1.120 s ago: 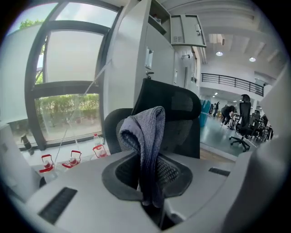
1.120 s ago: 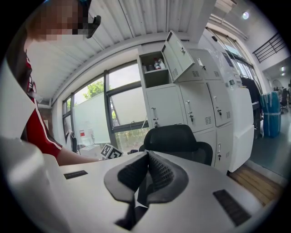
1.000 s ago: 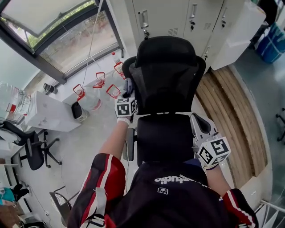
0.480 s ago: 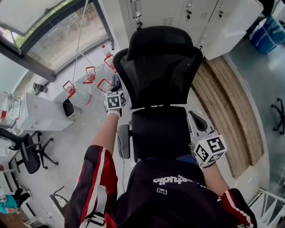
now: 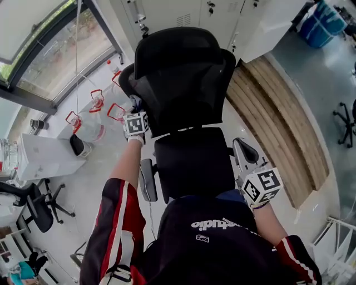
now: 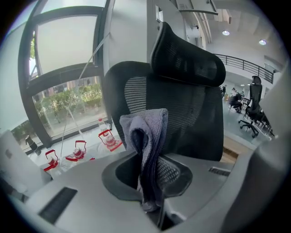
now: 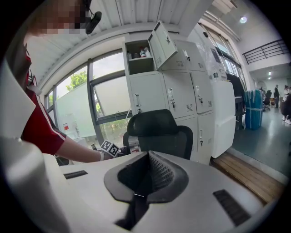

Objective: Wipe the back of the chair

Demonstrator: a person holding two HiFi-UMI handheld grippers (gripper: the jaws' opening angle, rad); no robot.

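Note:
A black mesh office chair (image 5: 181, 72) with a headrest faces me, its seat (image 5: 192, 161) toward me. My left gripper (image 5: 135, 108) is at the left edge of the chair's back and is shut on a grey cloth (image 6: 146, 139). In the left gripper view the cloth stands folded between the jaws, just short of the mesh back (image 6: 182, 109). My right gripper (image 5: 257, 177) hangs by the right armrest (image 5: 245, 151), shut with nothing in it. In the right gripper view the chair (image 7: 159, 134) is some way off.
Water jugs with red handles (image 5: 92, 108) stand on the floor left of the chair. White lockers (image 5: 183, 14) rise behind it, and a wooden platform (image 5: 278, 117) lies to the right. A white desk (image 5: 39, 156) and another chair (image 5: 33, 206) are at far left.
The chair's back has shifted left and up in the head view. My left gripper moved with it, staying at the back's left edge. The right gripper has hardly moved.

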